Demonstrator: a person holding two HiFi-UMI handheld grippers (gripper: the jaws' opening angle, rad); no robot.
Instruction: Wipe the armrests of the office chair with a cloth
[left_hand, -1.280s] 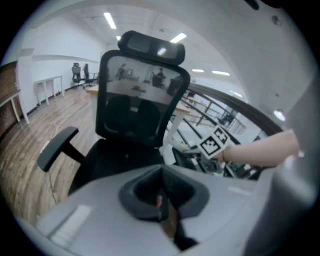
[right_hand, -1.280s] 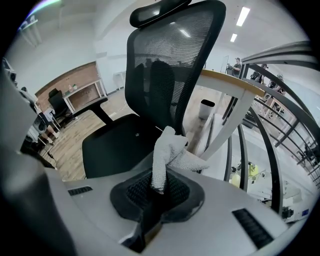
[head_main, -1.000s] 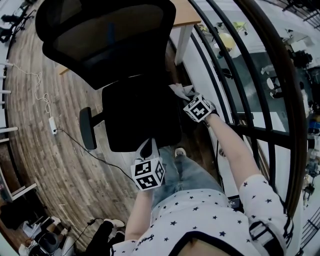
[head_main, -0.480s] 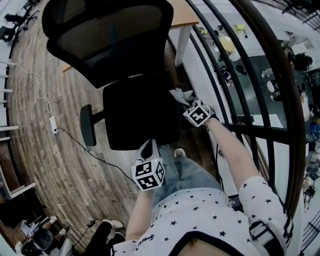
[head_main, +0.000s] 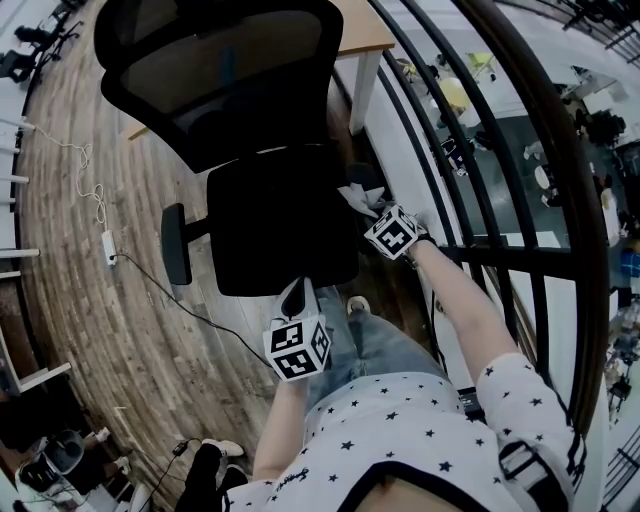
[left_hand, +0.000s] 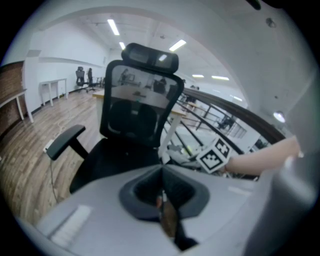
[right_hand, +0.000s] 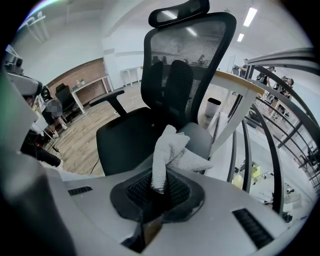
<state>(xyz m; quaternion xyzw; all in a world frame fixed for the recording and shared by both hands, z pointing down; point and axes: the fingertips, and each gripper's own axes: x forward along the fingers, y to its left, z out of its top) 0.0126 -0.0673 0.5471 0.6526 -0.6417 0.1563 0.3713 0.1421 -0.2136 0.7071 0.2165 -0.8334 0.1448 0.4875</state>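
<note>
Beside a dark metal railing (head_main: 470, 150), a black mesh-backed office chair (head_main: 285, 230) stands on a plank floor (head_main: 80, 300) and faces the person.
Its tall backrest rises away from both gripper cameras, and in the head view the seat hides its base. The black far armrest (head_main: 176, 257) juts out alone on the person's left. The grey armrest pad (right_hand: 200, 140) on the railing side is largely covered in the head view. The left gripper (left_hand: 162, 197) hangs at the seat's front edge, jaws pressed together with nothing between them. The right gripper (right_hand: 160, 192) is clamped on a white knitted cloth (right_hand: 172, 155). The bunched cloth runs lengthwise out from the jaws toward the backrest, with one fold spreading right across the pad; how firmly it presses there cannot be made out.
</note>
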